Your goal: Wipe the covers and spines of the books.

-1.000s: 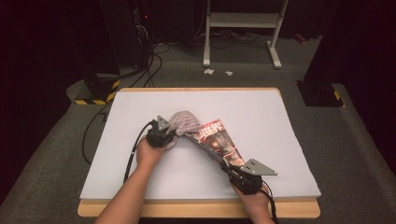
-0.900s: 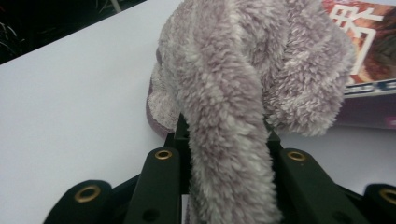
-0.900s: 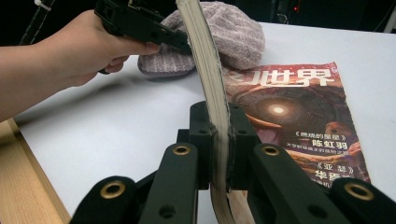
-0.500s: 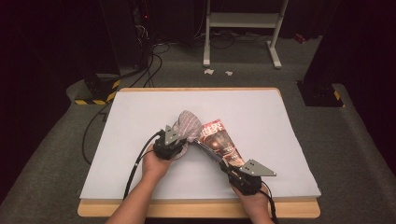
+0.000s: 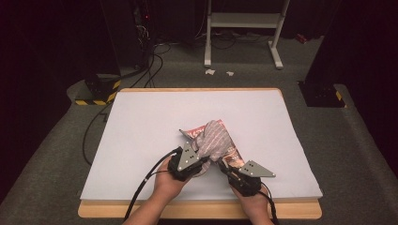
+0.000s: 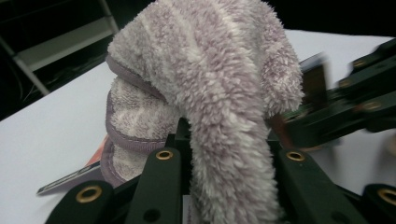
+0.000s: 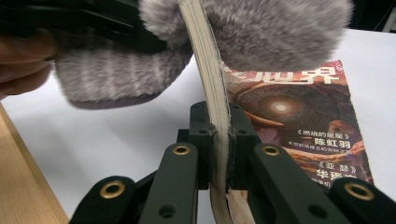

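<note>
Now towel [image 6: 219,93] hangs pinched in left claw [image 6: 224,186] (over magazine [image 7: 299,135]).

My two forearms come in from the near edge of the scene, side by side and close together. My left hand [image 5: 166,180] grips the body of the left gripper [image 5: 199,159], which points far and slightly right, its grey three-cornered plate facing up and its cable looping back to the near left. Its black jaws are clamped together, with something caught between them. My right hand [image 5: 253,201] holds the right gripper [image 5: 224,166] lower and nearer, aimed far and left, plate up as well. Its jaws are pinched tight as well, with something thin gripped between them. The two tips sit just beside each other.
</note>
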